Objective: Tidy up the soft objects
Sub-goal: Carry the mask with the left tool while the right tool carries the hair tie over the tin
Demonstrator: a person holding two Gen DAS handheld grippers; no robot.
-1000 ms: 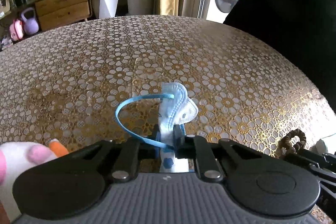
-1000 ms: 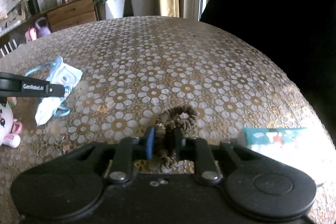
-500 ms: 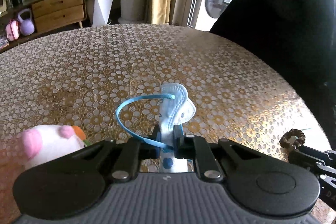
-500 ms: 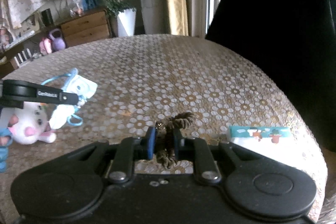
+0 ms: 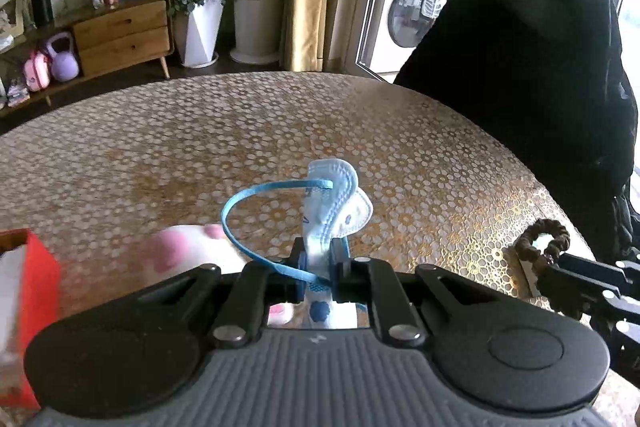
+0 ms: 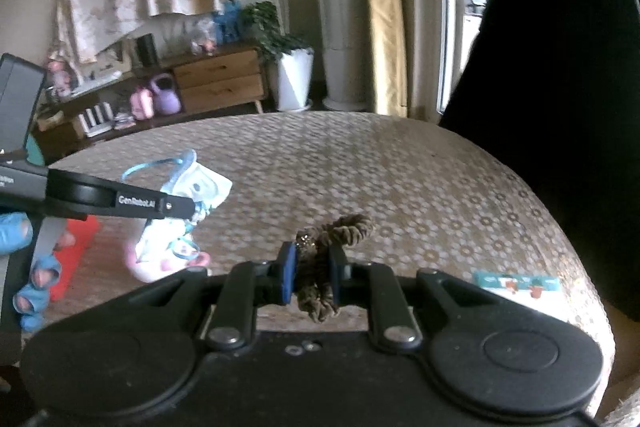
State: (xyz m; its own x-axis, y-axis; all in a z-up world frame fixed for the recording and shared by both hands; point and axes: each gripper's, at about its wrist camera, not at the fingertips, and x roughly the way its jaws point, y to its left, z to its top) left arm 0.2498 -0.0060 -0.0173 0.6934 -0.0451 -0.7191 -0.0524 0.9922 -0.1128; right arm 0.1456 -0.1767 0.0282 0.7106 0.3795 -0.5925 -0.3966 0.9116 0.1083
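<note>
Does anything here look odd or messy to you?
Nothing spilled or broken. The left tool holds a mask, its strap looping loose, and the right tool holds a scrunchie, both above the table.

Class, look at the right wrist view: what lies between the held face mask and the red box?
The pink-and-white plush toy lies between the face mask and red box.
</note>
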